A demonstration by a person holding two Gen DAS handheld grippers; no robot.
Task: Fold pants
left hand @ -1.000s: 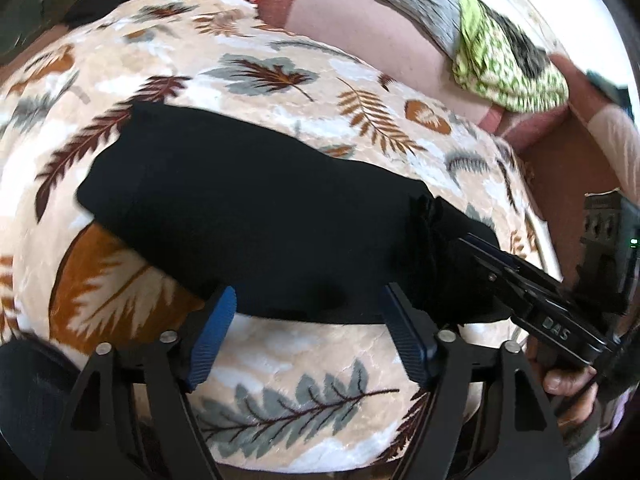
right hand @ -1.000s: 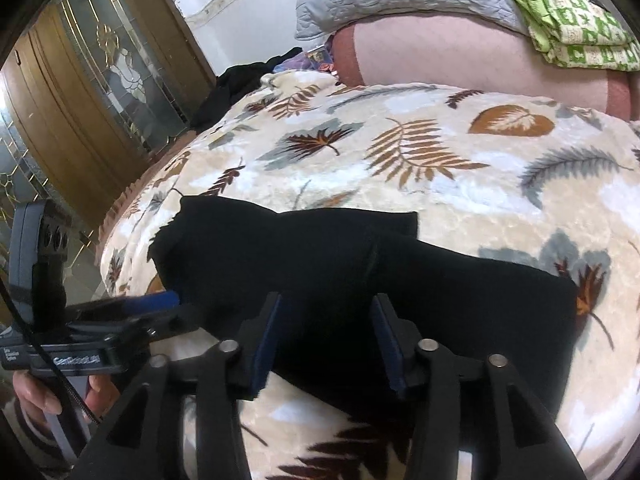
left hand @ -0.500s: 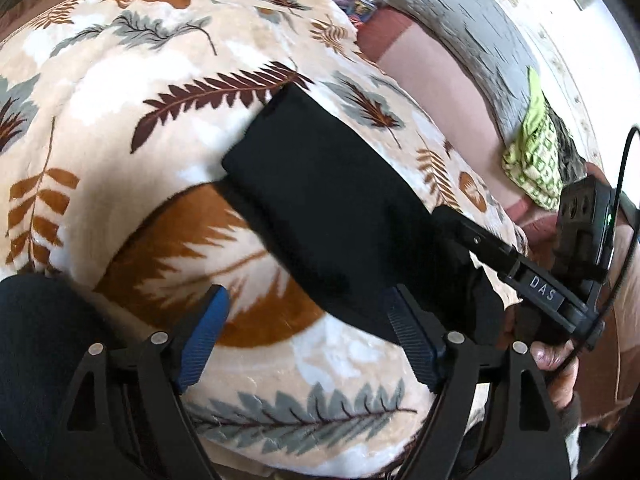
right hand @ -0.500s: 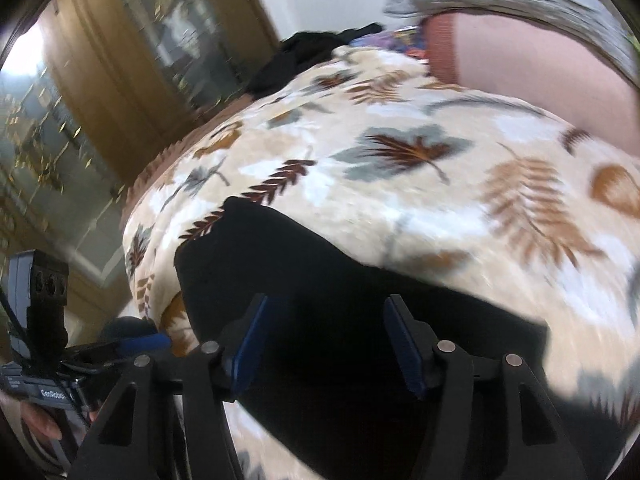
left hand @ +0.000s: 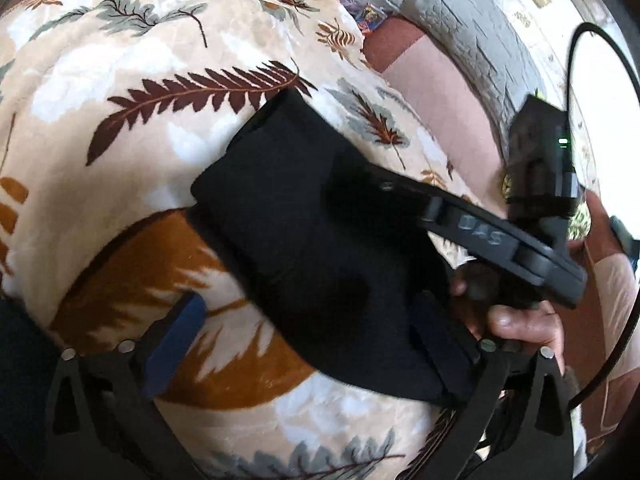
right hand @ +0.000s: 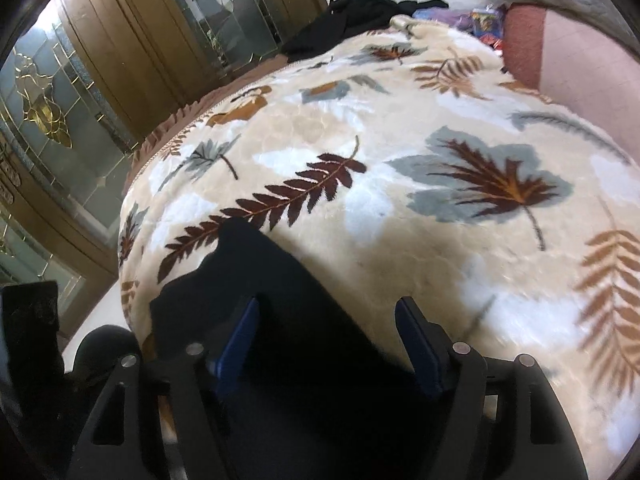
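Observation:
The black pants (left hand: pixel 304 236) lie folded into a thick bundle on the leaf-patterned blanket (left hand: pixel 120 80). My left gripper (left hand: pixel 308 320) is open, its blue pads either side of the bundle's near end, just above the blanket. My right gripper (right hand: pixel 326 316) is open with the pants (right hand: pixel 280 300) between and under its fingers. In the left wrist view the right gripper's body (left hand: pixel 500 236) reaches over the bundle from the right, held by a hand (left hand: pixel 520 320).
A pink headboard cushion (left hand: pixel 432 80) and grey quilt (left hand: pixel 472 28) lie at the far side of the bed. A dark garment (right hand: pixel 352 16) sits at the bed's far corner. Wooden glass-panelled doors (right hand: pixel 100 80) stand left of the bed.
Both grippers have swung left along the pants. The right gripper has opened wider and moved toward the bundle's left end. The left gripper stays open.

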